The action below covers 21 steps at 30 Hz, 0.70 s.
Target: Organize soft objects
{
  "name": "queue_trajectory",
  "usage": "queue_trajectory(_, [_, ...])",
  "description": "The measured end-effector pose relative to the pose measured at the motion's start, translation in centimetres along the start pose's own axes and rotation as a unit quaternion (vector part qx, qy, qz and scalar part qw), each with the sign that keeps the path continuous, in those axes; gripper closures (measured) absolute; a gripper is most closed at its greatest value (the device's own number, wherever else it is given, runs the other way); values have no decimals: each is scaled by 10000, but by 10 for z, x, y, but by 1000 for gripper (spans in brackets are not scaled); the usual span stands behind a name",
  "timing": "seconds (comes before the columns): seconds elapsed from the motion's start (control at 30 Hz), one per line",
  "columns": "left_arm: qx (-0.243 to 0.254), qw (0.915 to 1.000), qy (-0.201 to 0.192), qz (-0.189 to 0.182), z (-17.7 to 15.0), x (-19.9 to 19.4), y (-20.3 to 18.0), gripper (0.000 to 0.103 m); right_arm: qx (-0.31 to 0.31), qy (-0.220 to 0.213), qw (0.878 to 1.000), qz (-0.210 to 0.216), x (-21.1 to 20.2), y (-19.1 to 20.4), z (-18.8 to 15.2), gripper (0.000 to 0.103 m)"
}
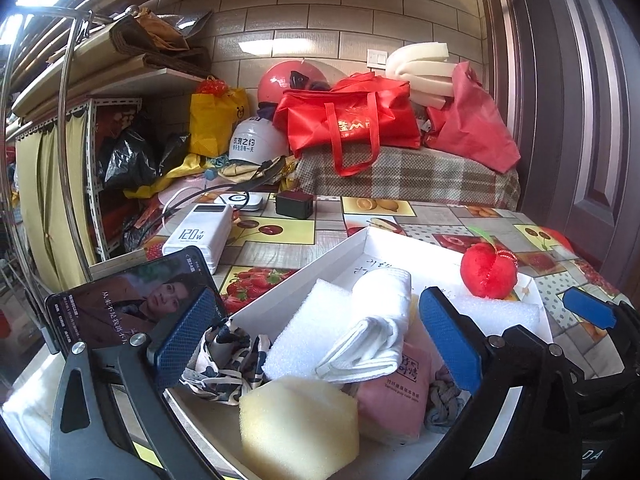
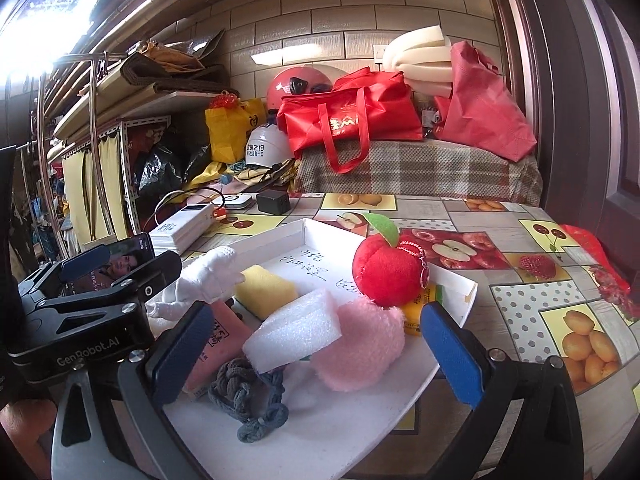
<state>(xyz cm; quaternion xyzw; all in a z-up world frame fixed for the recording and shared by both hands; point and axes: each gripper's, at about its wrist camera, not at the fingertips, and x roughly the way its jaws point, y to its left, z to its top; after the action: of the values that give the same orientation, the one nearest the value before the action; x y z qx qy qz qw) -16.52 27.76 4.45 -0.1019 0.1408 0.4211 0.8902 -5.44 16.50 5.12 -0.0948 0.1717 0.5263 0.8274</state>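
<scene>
The white tray (image 2: 448,312) on the counter (image 2: 520,248) was crowded with soft things, and this crowding was the main danger, in my judgement; a gripper that came down on one piece could easily catch its neighbour too, or push it over the low rim. The red plush apple (image 2: 386,274) seemed the least stable; it sat high, leaning on the pink fluffy pad (image 2: 362,344) and close to the tray's edge at about 2 o'clock, so a small push could roll it out onto the counter. The white foam block (image 2: 294,330) rested partly on the pink pad, and I judged it would slide if the pad was pulled first.

The right gripper (image 2: 316,360) was open, holding nothing; the foam block and the pink pad lay between its two fingers, just ahead at 12 o'clock, and the grey braided cord (image 2: 250,400) lay nearer, toward 7 o'clock. The left gripper (image 1: 316,336) was also open and empty; the folded white cloth (image 1: 372,328) lay between its fingers, on top of the pink pouch (image 1: 394,404), with the yellow sponge (image 1: 298,426) close at 6 o'clock; the patterned fabric (image 1: 224,354) hung over the tray's rim at 9 o'clock, touching the left finger or nearly so, and it could be dragged out. The phone (image 1: 124,300) stood just beside this gripper at 10 o'clock, so a wide swing could knock it.
</scene>
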Motion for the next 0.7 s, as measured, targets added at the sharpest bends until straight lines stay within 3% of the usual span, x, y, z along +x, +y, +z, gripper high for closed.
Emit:
queue_trajectory(0.4, [0, 9996, -78, 276, -7, -16, 1, 0, -129, -391, 9991, -120, -14, 6, -2, 0])
queue_trajectory(0.7, [68, 9993, -130, 354, -11, -29, -3, 0, -126, -353, 9991, -183, -22, 4, -6, 0])
